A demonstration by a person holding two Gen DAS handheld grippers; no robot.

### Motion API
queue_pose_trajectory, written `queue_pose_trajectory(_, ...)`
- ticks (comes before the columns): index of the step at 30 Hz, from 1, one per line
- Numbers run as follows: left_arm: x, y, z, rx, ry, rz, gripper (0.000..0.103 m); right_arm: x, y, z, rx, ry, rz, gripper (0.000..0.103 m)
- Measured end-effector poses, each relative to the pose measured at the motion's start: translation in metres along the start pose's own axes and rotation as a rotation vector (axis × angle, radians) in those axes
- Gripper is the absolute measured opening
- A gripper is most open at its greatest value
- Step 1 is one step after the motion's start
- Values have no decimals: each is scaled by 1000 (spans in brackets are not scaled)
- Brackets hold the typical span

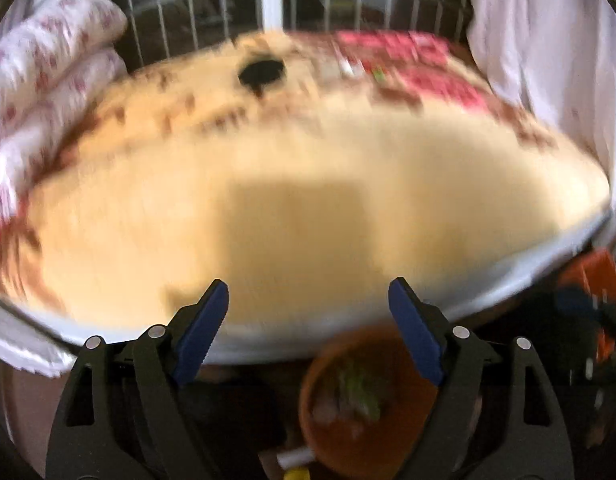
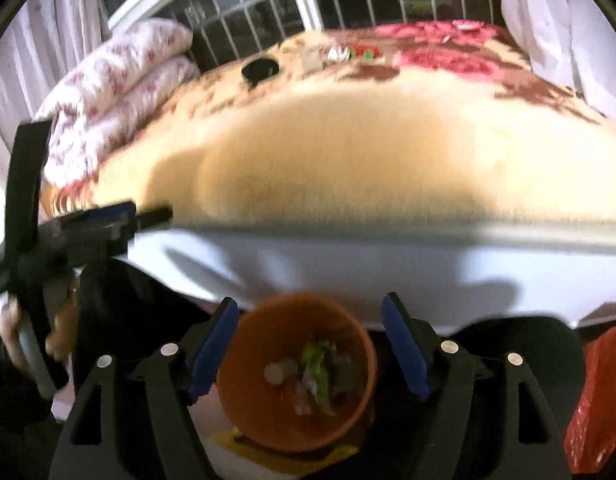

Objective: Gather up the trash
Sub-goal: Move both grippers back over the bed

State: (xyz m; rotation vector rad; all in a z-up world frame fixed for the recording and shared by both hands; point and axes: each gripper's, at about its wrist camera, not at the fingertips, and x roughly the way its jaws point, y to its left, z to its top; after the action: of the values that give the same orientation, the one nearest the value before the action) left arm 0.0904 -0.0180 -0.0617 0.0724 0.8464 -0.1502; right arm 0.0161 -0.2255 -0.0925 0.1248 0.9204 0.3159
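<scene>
Orange bin (image 2: 298, 376): round, holding green and pale scraps (image 2: 318, 368), it sits below and between the spread blue pads of your right claw (image 2: 310, 350), which is released with nothing pressed between them. Your left claw (image 1: 308, 328) is likewise released, its pads wide apart over bare air; the same bin (image 1: 360, 400) lies just beneath and slightly right of it. Ahead of both claws, a bed (image 2: 348, 168) with a cream blanket, brown and red patterned at the far side. Further ahead on the blanket, a black round object (image 2: 261, 69) and small white and green bits (image 2: 350, 54), too blurred to identify. Far left of your right claw, folded floral bedding (image 2: 116, 92); nearer left, your left claw seen from the side (image 2: 120, 216). Low right, a red plastic bag (image 2: 600, 400).
</scene>
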Motion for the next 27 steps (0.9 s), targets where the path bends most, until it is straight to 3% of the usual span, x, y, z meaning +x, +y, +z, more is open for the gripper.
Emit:
queue_pose_trajectory(4,29,12,70,-1,-56,66,89,7,-1,15,5,-15,15,75)
queue_pose_trajectory(11,114,34,155,-29,-40,129,89,19,-3,29,-19,-11,-1,76)
queue_pose_trajectory(17,166,47,194,-12,-14,164,89,25,-19,39,14,-16,-4,77)
queue_pose_trajectory(25,217,52,229,-35,26,128,89,41,-19,42,5,22,-11,78)
queue_pose_trajectory(27,229,51,228,-31,52,124,74,45,-18,42,9,30,-10,78)
